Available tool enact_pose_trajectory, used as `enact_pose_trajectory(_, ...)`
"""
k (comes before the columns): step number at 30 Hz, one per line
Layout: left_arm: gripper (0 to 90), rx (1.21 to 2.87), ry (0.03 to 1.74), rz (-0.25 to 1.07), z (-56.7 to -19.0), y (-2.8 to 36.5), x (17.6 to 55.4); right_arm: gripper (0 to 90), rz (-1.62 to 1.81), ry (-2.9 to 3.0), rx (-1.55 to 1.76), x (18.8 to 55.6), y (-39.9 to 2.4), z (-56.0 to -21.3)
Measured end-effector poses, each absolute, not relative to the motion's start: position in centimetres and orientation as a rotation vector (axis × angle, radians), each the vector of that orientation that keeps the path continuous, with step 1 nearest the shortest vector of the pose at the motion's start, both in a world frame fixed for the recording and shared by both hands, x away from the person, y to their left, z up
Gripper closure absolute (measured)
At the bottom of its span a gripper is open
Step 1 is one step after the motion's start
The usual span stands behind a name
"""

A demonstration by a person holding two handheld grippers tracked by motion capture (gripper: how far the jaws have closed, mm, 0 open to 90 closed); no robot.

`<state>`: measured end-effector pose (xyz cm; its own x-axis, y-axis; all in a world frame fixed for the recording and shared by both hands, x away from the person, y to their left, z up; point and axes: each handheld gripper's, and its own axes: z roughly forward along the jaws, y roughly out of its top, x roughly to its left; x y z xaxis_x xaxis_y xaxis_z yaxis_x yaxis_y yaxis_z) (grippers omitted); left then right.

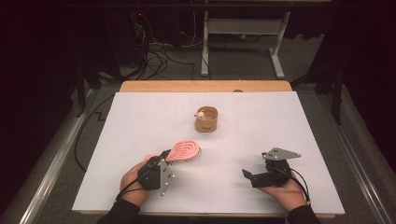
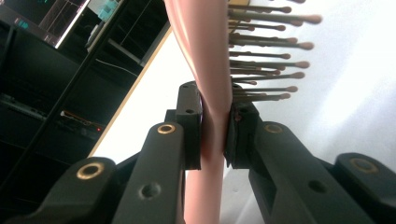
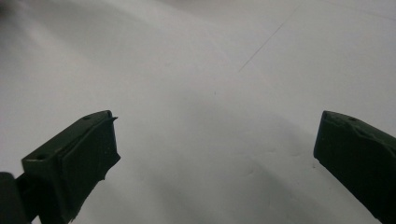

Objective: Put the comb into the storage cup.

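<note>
Left side of the table, about seven o'clock from the centre of the white table sheet (image 1: 140,116): the left gripper (image 1: 164,157) was seen in the high view, carried in the person's left hand (image 1: 132,179). Its jaws were clamped on the neck of a pink hairbrush (image 1: 185,151). The brush head was angled toward one o'clock from the hand, with the pink ribbed back turned up and the bristles hanging toward the sheet on the far right edge of the head.

In the left gripper view the grip was confirmed: the left gripper (image 2: 215,130) was closed on the hairbrush (image 2: 205,60), both black pads pressed flat against the narrow pink stem, one on each side. The bristles (image 2: 266,51) were seen projecting to three o'clock, each ending in a small rounded tip.

Centre, toward twelve o'clock from the brush and well apart from it: a small tan wooden cup (image 1: 207,119) was noted standing on the sheet, with a pale rounded piece at its left rim.

Right side, about five o'clock: the right gripper (image 1: 248,176) was held low in the right hand (image 1: 285,191), pointed toward nine o'clock. In the right gripper view its jaws were spread wide over bare white sheet (image 3: 210,93), with nothing between them.
</note>
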<state>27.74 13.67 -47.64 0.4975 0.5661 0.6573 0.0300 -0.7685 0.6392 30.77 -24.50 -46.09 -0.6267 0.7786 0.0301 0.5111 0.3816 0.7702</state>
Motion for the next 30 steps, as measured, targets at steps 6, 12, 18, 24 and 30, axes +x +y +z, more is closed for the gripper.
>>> enact_pose_trajectory(6, 78.1, 2.152, 0.521, 1.209, -47.4, 14.1, 27.9, 0.1, 1.199, 2.21, 1.144, 30.2, -24.7, -46.5)
enact_pose_trajectory(12, 78.1, 2.115, 0.568, 1.16, -47.1, 14.7, 28.1, 0.1, 1.286, 2.113, 1.171, 29.7, -25.2, -46.3)
enact_pose_trajectory(18, 78.2, 2.065, 0.625, 1.095, -46.7, 15.5, 28.4, 0.1, 1.328, 2.045, 1.153, 29.1, -25.4, -46.2)
enact_pose_trajectory(24, 78.2, 2.002, 0.691, 0.992, -46.2, 16.4, 28.7, 0.1, 1.349, 1.99, 1.146, 28.9, -25.7, -46.1)
enact_pose_trajectory(30, 78.3, 1.967, 0.711, 0.935, -46.0, 16.6, 28.8, 0.1, 1.346, 1.987, 1.136, 28.8, -25.8, -46.1)
